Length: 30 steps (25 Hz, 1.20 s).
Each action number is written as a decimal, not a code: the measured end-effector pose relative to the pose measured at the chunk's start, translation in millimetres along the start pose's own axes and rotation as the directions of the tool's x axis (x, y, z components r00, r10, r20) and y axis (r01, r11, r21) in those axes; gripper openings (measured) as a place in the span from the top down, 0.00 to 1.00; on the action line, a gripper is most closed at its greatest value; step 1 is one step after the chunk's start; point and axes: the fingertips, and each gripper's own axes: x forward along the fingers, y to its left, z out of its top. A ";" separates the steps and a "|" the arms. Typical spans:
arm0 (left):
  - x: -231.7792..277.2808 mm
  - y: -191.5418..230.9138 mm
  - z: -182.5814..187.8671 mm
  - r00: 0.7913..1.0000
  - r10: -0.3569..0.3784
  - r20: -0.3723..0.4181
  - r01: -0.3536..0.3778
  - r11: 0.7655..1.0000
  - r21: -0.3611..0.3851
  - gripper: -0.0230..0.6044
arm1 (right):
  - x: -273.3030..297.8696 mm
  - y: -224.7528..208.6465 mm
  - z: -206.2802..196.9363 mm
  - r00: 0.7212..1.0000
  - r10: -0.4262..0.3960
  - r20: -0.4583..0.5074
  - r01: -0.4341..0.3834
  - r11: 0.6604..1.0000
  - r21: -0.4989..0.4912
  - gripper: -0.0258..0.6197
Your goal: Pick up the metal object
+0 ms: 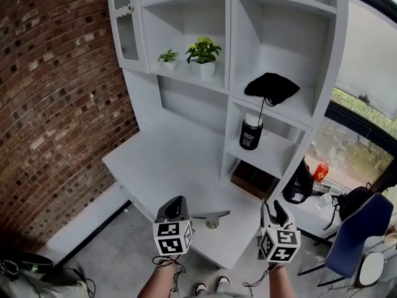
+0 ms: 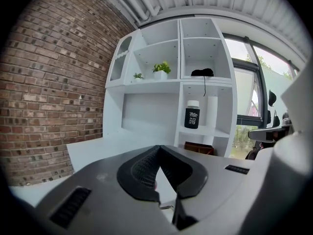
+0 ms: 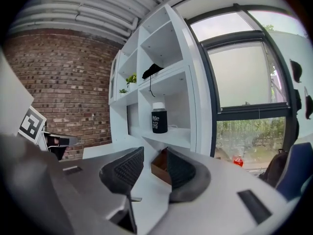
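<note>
The metal object [image 1: 211, 216], a flat grey piece with a round end, lies on the white desk [image 1: 167, 160] near its front edge. It sits between my two grippers and touches neither. Just left of it is my left gripper [image 1: 174, 211] [image 2: 157, 150], whose pads meet at the tips with nothing in them. To its right, at the desk's front corner, my right gripper [image 1: 275, 213] [image 3: 153, 154] is open, with a clear gap between its pads. A small grey sliver [image 2: 165, 206] shows low between the left jaws.
White shelves rise behind the desk with two potted plants [image 1: 203, 51], a black cloth [image 1: 271, 87] and a black-sleeved bottle [image 1: 250, 133]. A brown box [image 1: 251, 177] sits in the lower cubby. A brick wall [image 1: 56, 104] stands at left and a blue chair [image 1: 360, 234] at right.
</note>
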 end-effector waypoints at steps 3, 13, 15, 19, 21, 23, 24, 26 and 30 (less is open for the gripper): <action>0.3 5.8 -2.7 0.999 0.033 0.002 -0.033 0.999 -0.019 0.96 | 10.6 0.9 -0.7 0.999 0.034 -0.012 -0.034 0.999 -0.011 0.73; -18.8 46.5 -29.8 0.982 0.183 -0.038 -0.185 0.980 -0.071 0.96 | 53.8 53.1 -13.6 0.970 0.225 -0.090 -0.233 0.969 -0.083 0.73; -28.8 58.8 -34.8 0.973 0.225 -0.047 -0.228 0.970 -0.079 0.96 | 62.0 69.7 -16.4 0.957 0.271 -0.103 -0.281 0.955 -0.093 0.73; -48.1 80.2 -41.8 0.953 0.297 -0.060 -0.302 0.949 -0.095 0.96 | 73.3 101.4 -20.5 0.924 0.359 -0.128 -0.374 0.919 -0.123 0.73; -55.8 87.5 -45.6 0.944 0.322 -0.068 -0.327 0.940 -0.098 0.96 | 77.0 114.3 -24.9 0.904 0.401 -0.150 -0.420 0.898 -0.132 0.73; -61.6 93.3 -51.0 0.937 0.340 -0.078 -0.347 0.932 -0.101 0.96 | 80.5 124.0 -31.9 0.884 0.432 -0.179 -0.458 0.877 -0.145 0.73; -63.7 95.7 -54.6 0.934 0.347 -0.084 -0.354 0.929 -0.103 0.96 | 82.3 127.6 -35.9 0.875 0.444 -0.194 -0.474 0.867 -0.154 0.73; -67.1 99.9 -64.3 0.928 0.359 -0.101 -0.368 0.924 -0.106 0.96 | 85.4 132.7 -45.2 0.858 0.461 -0.226 -0.500 0.849 -0.170 0.73; -69.9 105.2 -90.9 0.918 0.367 -0.151 -0.385 0.915 -0.116 0.96 | 89.8 137.4 -67.2 0.828 0.482 -0.286 -0.543 0.818 -0.192 0.73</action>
